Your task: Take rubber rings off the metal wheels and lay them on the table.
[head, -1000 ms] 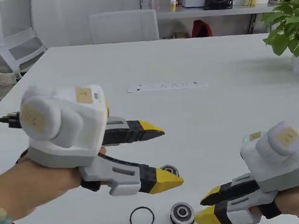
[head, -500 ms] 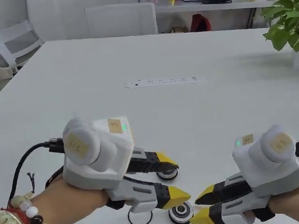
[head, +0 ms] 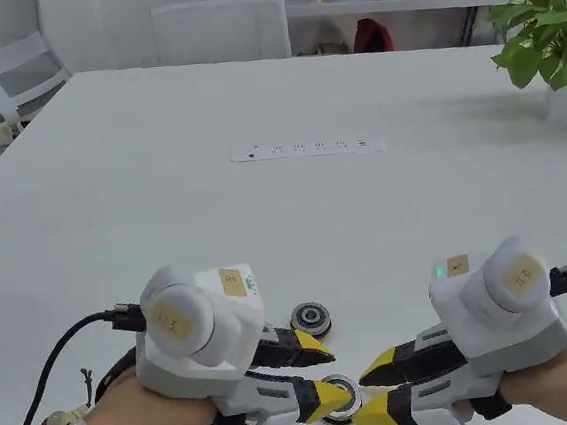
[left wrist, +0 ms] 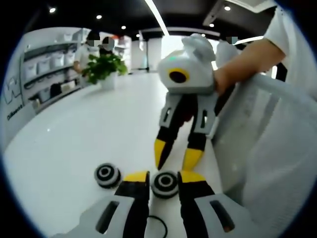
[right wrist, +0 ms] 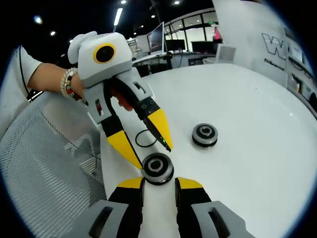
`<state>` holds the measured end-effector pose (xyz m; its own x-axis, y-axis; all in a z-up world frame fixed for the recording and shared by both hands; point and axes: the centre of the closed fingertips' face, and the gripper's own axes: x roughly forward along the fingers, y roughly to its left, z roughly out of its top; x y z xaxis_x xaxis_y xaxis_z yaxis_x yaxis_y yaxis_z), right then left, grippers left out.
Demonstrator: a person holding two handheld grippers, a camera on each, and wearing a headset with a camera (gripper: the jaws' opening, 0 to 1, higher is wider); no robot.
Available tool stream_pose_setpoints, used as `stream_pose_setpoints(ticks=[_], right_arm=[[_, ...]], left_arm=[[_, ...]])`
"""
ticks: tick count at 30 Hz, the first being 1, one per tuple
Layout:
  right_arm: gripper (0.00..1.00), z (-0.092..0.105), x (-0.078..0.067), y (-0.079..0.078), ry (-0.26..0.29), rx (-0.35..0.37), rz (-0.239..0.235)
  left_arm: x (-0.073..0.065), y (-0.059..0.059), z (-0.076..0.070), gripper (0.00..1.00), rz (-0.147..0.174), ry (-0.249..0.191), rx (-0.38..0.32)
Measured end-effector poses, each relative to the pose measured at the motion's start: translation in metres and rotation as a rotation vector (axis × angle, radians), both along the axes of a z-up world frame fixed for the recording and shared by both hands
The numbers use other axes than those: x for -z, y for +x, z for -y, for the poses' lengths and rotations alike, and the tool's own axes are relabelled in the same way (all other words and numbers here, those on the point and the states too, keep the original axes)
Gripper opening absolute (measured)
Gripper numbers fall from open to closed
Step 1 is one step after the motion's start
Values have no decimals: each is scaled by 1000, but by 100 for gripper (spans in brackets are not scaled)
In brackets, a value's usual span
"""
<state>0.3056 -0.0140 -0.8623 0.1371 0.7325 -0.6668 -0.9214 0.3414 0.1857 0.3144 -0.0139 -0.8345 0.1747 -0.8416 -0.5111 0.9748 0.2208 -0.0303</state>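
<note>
A wheel (right wrist: 157, 168) is straddled by the spread jaws of the left gripper (head: 330, 377); whether it is gripped cannot be told. The right gripper (head: 368, 395), jaws also spread, is aimed at it from 3 o'clock. A ring (right wrist: 145, 139) is laid just beyond. A second wheel (head: 311, 319) is seen at 11 o'clock, a power strip (head: 308, 150) farther off.
</note>
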Motion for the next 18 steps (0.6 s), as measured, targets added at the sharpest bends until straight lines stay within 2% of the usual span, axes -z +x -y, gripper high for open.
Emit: stream_pose_setpoints(ticks=[1, 2, 4, 9, 13, 14, 15, 17, 18], right_arm=[[22, 0, 0, 0, 0, -4, 1], [21, -1, 0, -1, -1, -7, 2], [21, 0, 1, 0, -6, -11, 5], [21, -1, 1, 0, -11, -14, 10], [20, -1, 3, 0, -18, -16, 10], [19, 0, 4, 0, -21, -17, 10], [19, 0, 4, 0, -26, -20, 14], [19, -1, 5, 0, -27, -22, 14], [19, -1, 5, 0, -27, -21, 14]], left_arm=[[2, -3, 1, 24, -19, -1, -2], [2, -4, 1, 23, -19, -2, -2], [5, -7, 2, 22, -5, 15, 24], [12, -2, -1, 20, 1, 42, 3], [13, 0, -1, 18, 7, 33, -6], [13, 0, -1, 17, 13, 34, -8], [13, 1, 0, 17, 42, 32, 9], [14, -3, 0, 15, 21, 34, 15], [14, -2, -1, 15, 27, 33, 10]])
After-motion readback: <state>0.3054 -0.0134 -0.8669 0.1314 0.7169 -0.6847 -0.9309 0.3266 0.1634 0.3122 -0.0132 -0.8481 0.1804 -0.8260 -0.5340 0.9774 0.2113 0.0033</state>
